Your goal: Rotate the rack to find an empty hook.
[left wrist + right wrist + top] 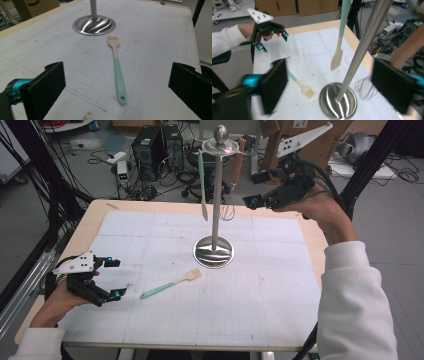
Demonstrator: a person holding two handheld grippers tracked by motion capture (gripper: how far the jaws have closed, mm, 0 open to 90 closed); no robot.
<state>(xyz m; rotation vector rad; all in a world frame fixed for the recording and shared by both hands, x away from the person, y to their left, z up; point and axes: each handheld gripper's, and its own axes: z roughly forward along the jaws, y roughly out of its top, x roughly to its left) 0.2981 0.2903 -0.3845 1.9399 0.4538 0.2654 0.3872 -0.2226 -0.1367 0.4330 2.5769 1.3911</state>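
**A:** Whisk, your wire one with the wooden handle, hangs off the stand's top disc at about two o'clock from the pole, just beside your right gripper. Its jaws are spread wide, nothing between them.

**B:** What's around it?

**A:** A pale spatula hangs at ten o'clock off the same disc, and the pole stands between the two. The stand's round base sits mid-mat.

**B:** And your left?

**A:** Your left gripper hovers low at eight o'clock from the base, jaws apart and empty, facing the teal-handled brush lying flat on the mat.
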